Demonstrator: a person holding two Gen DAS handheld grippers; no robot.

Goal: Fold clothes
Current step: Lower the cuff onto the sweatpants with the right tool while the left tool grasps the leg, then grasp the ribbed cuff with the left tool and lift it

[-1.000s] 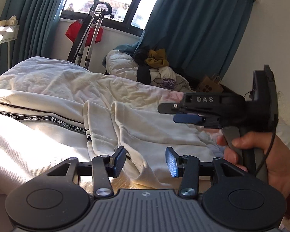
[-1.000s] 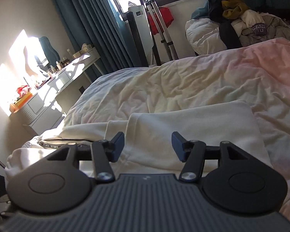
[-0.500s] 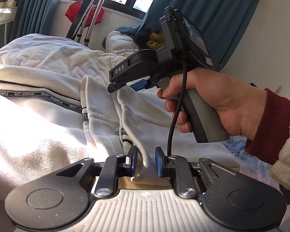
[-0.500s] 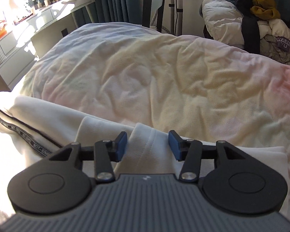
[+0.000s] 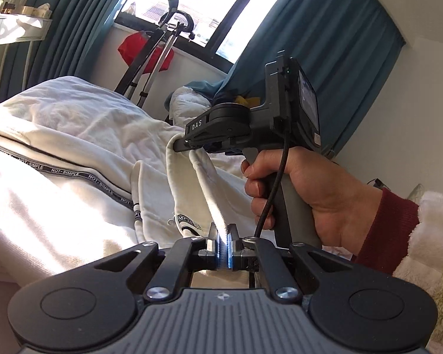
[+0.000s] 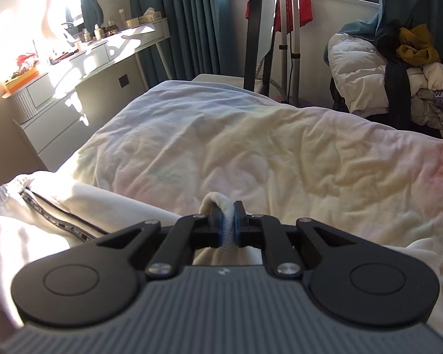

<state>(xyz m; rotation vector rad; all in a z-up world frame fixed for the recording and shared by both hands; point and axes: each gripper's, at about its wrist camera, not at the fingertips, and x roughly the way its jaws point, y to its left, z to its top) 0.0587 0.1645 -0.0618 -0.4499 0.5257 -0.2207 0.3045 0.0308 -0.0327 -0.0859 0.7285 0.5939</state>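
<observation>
We pinch the cream sweatpants' ribbed hem [image 5: 205, 183] between both grippers, left gripper [image 5: 223, 249] and right gripper [image 6: 228, 227] clamped tight.

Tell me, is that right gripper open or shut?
Shut. The right gripper pinches a cream garment fold between its blue pads, with no gap left.

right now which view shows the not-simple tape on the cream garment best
The left wrist view: the lettered tape on the cream garment reads clearly there. In the right wrist view the tape is a dark, unreadable strip at the lower left.
</observation>
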